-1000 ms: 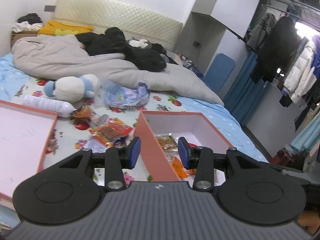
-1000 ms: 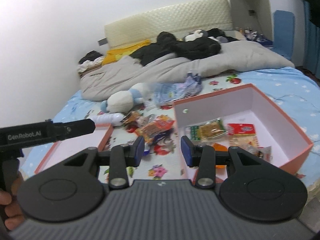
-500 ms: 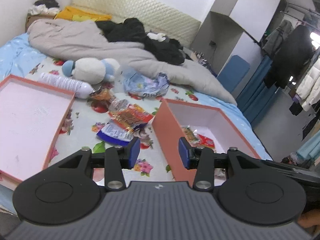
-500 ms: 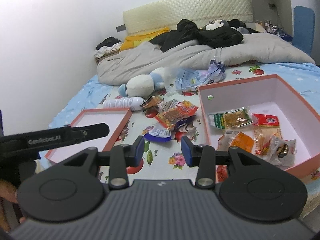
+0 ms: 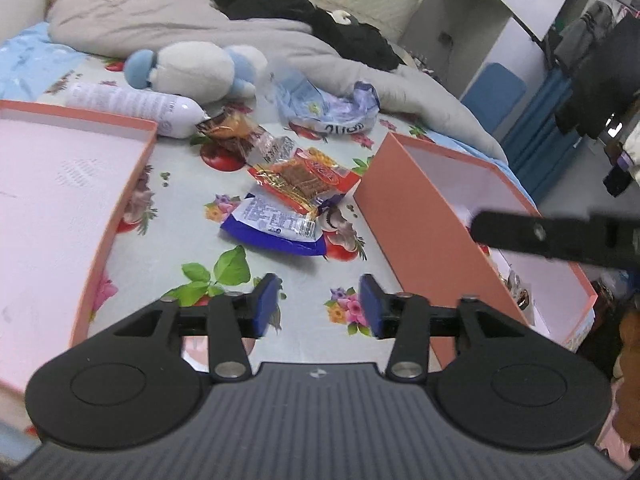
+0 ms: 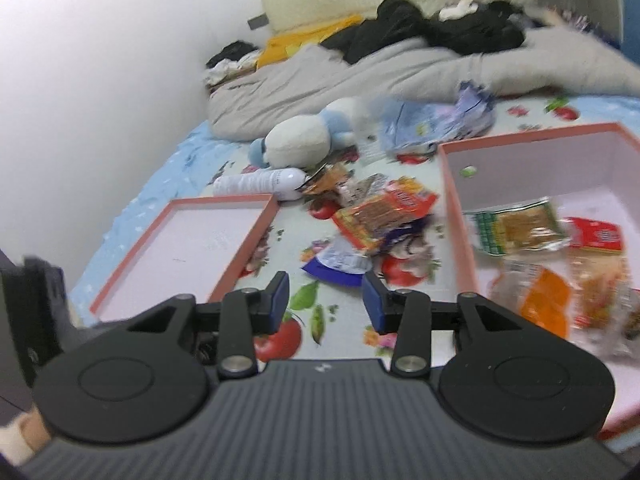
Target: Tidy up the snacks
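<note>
Snacks [image 6: 520,232] blurred in box [image 6: 452,184], some cut off.

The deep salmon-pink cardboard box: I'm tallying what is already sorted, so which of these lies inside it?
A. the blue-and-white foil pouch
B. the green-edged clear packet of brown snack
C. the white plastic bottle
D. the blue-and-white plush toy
B: in the right wrist view the green-edged clear packet lies on the floor of the deep salmon-pink cardboard box, while the bottle, plush toy and pouch lie out on the bedsheet.
</note>
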